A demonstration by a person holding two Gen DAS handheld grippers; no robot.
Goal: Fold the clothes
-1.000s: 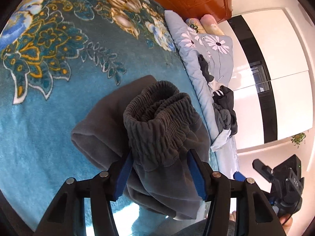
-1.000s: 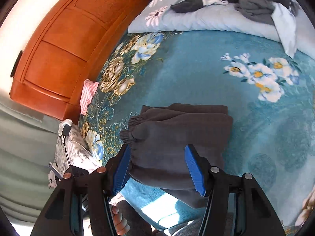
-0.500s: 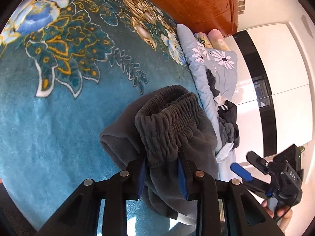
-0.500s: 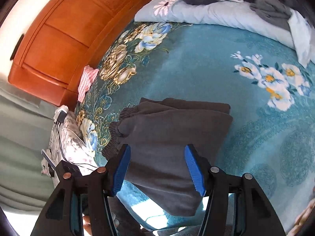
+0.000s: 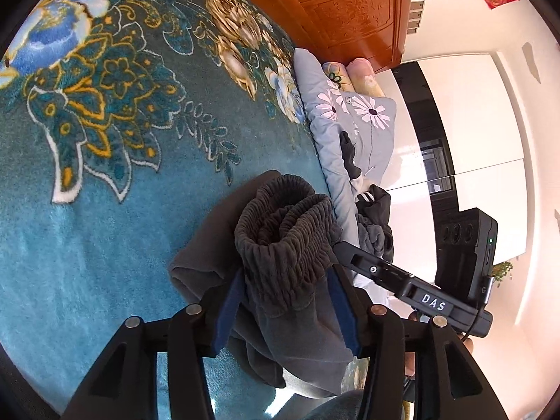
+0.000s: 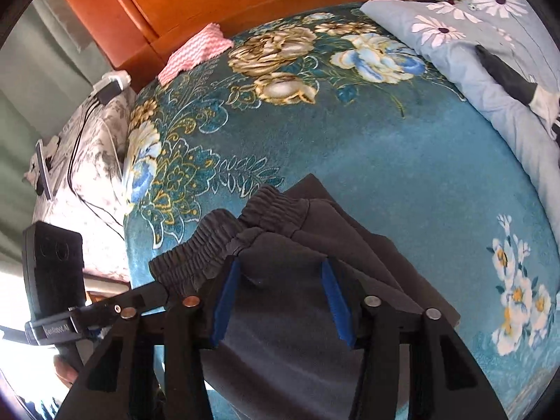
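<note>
Matt grey fleece trousers (image 5: 290,245), plush blanket (image 5: 105,175)

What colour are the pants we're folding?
Dark grey pants, with an elastic waistband; clearest in the right wrist view.

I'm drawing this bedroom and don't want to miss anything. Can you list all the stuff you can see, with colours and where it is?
Sweatpants: one pair, dark grey, partly folded on the blanket at its near edge, elastic waistband bunched up.
Blanket: one, teal with gold and blue flowers, covering the bed.
Quilt: one, pale blue-grey with white daisies, along the blanket's far side.
Clothes pile: dark grey and black with some white, on the quilt.
Headboard: one, orange-brown wood, at the bed's head.
Cloth: one, pink and white zigzag, by the headboard.
Left gripper: black with blue pads, jaws on either side of the waistband.
Right gripper: black with blue pads, jaws apart over the sweatpants.
</note>
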